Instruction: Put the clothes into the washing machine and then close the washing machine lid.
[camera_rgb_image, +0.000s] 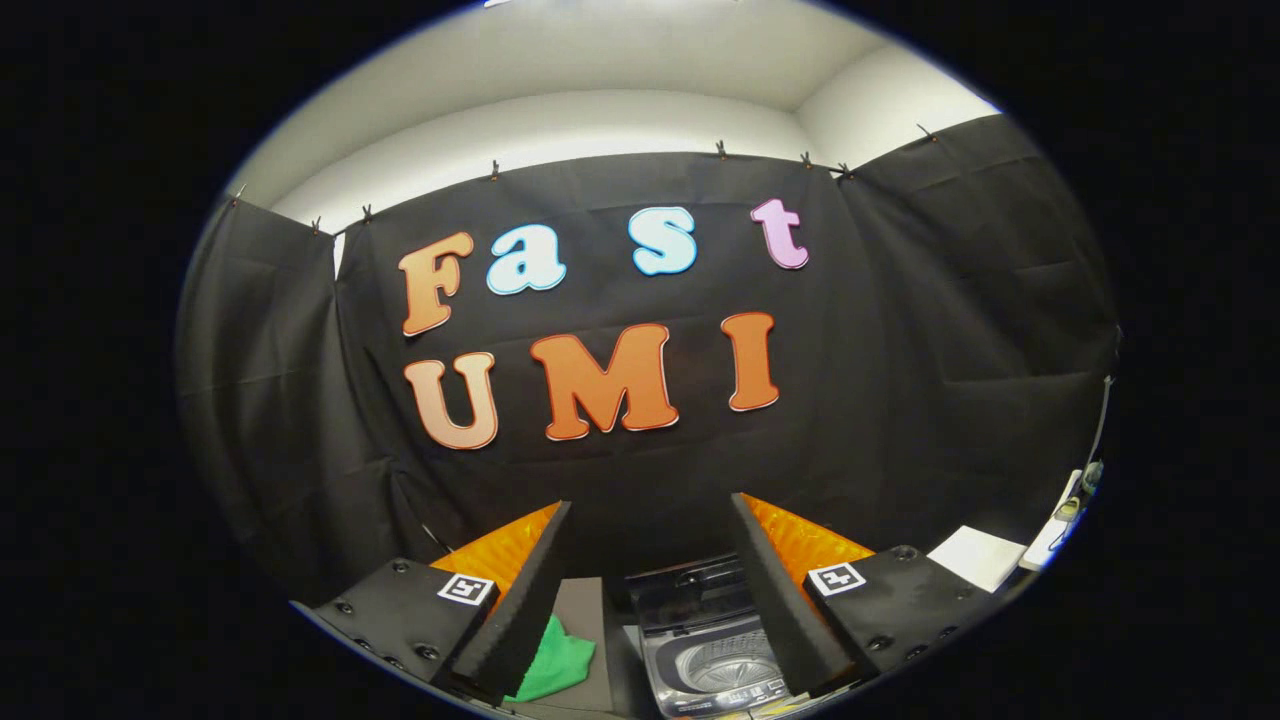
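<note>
My gripper (650, 590) stands open high above the table, nothing between its fingers. Far below, between the fingers and close to the right one, sits a small top-loading washing machine (712, 660) with its lid (690, 588) raised and the metal drum showing. A crumpled green cloth (555, 662) lies on a grey mat (585, 625) to the machine's left, just beside the left finger (520, 610), partly hidden by it.
Black cloth walls close the booth behind and on both sides. A white sheet (975, 555) and a white power strip with plugs (1060, 520) lie on the surface beyond the right finger.
</note>
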